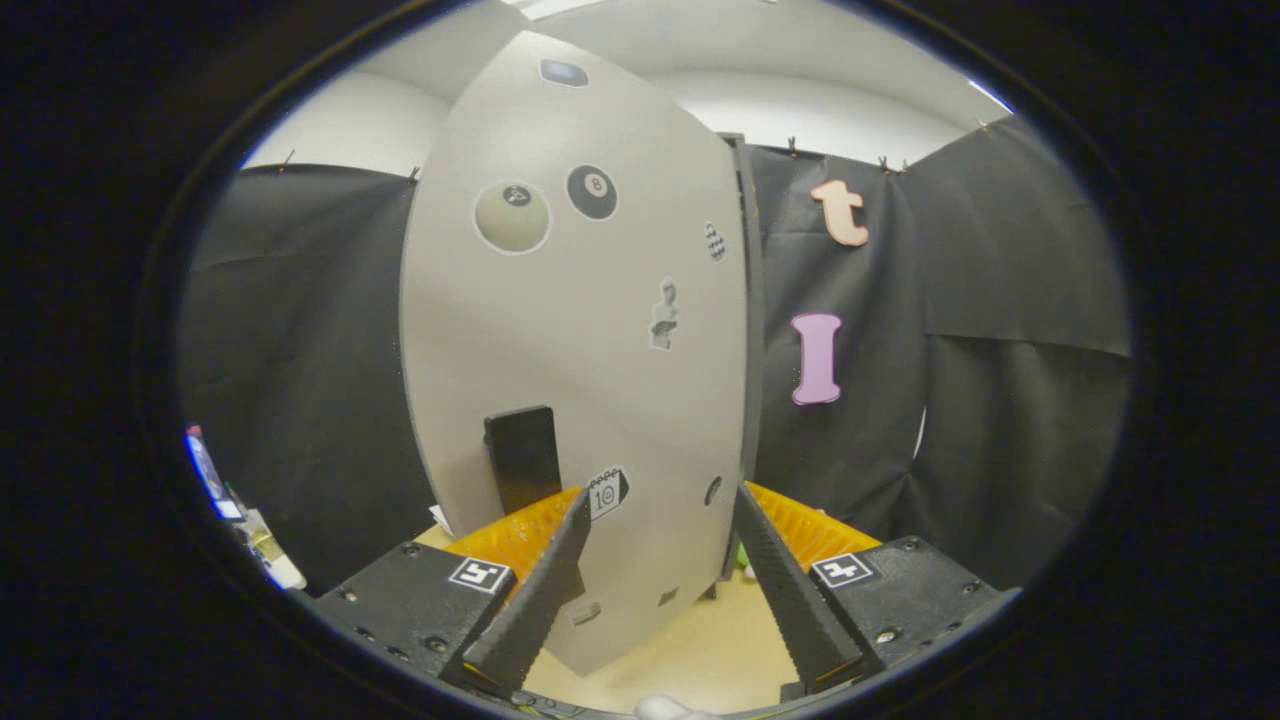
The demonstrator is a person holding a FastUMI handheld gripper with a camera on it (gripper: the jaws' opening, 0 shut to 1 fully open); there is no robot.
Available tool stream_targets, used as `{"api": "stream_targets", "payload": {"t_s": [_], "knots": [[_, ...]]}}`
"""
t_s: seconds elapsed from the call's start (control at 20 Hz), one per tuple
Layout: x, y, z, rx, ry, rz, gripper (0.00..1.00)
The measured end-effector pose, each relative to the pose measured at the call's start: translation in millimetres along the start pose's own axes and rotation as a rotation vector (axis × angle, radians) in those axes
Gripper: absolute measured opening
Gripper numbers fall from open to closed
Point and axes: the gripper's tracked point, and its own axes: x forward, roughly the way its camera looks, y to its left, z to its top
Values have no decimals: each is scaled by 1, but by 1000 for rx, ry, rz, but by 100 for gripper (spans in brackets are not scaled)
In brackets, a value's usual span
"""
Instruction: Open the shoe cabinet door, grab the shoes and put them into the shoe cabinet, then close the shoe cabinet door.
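Jaws wide, nothing held between the fingers (560,570). Gripper (660,500) close against the cabinet door (570,330), which fills the middle of the frame. Dark handle (522,458) low on the door, just beyond the left finger. Stickers (592,192) scattered over the door's pale face, mostly toward the top. Door's right edge (745,320) standing just above the right fingertip. Light wooden surface (715,650) at bottom centre.
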Motion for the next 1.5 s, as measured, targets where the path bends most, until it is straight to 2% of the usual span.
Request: {"api": "stream_targets", "payload": {"t_s": [0.15,0.35,0.6,1.0,1.5], "knots": [[32,41,-2,-3,3,35,95],[59,116,-3,2,11,160,97],[65,155,-1,-25,0,170,99],[58,116,7,-5,17,121,98],[18,29,42,13,-38,-36,98]]}}
